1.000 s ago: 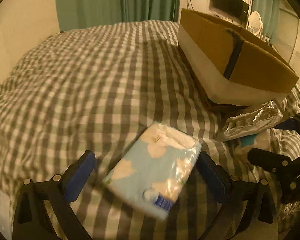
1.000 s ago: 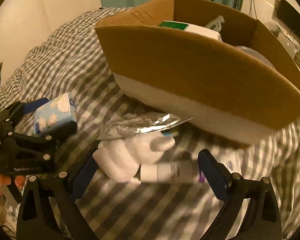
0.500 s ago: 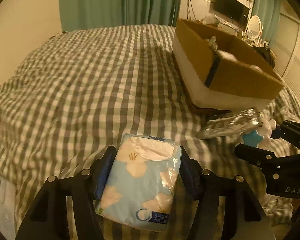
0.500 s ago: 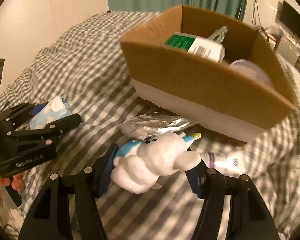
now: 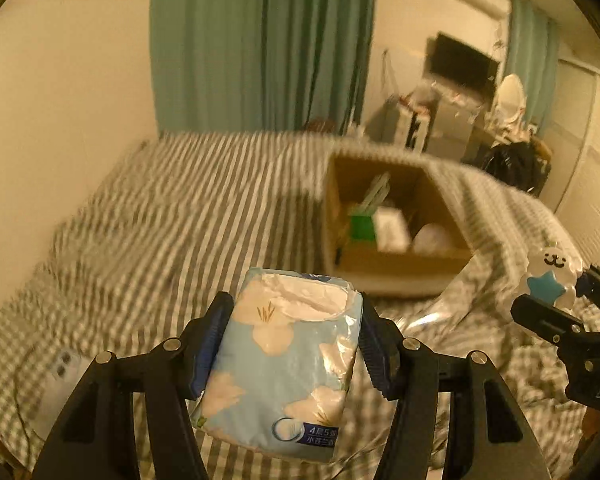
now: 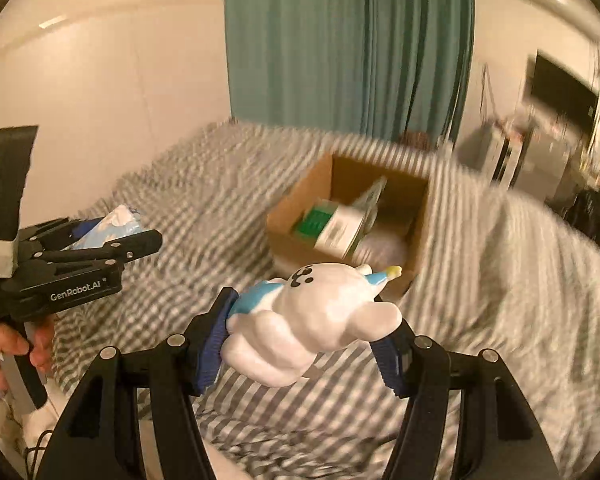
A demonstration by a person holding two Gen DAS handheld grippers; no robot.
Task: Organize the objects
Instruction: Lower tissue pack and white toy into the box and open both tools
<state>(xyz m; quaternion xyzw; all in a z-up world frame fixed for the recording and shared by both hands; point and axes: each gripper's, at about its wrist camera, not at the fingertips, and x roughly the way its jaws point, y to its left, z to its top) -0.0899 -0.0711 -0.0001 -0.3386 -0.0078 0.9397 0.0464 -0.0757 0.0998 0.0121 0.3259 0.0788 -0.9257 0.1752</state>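
My left gripper (image 5: pixel 294 330) is shut on a light blue tissue pack (image 5: pixel 284 364) with white flowers, held well above the checked bed. My right gripper (image 6: pixel 306 334) is shut on a white plush toy (image 6: pixel 312 328) with a blue patch and a yellow-tipped horn. The same toy (image 5: pixel 554 276) shows at the right edge of the left wrist view, and the tissue pack (image 6: pixel 108 226) shows at the left of the right wrist view. Ahead and below stands an open cardboard box (image 5: pixel 396 276) (image 6: pixel 288 236) holding a green and white carton (image 6: pixel 332 228) and other items.
A crinkled silver foil bag (image 5: pixel 452 316) lies on the checked bedspread (image 5: pixel 160 232) in front of the box. Green curtains, a wall television and cluttered furniture stand behind the bed. A person's hand (image 6: pixel 4 348) grips the left tool's handle. A white power strip (image 5: pixel 56 384) lies at the bed's left edge.
Both grippers closed on their objects, the tissue pack and the plush toy, and lifted them high above the bed. The box now appears farther away and below.
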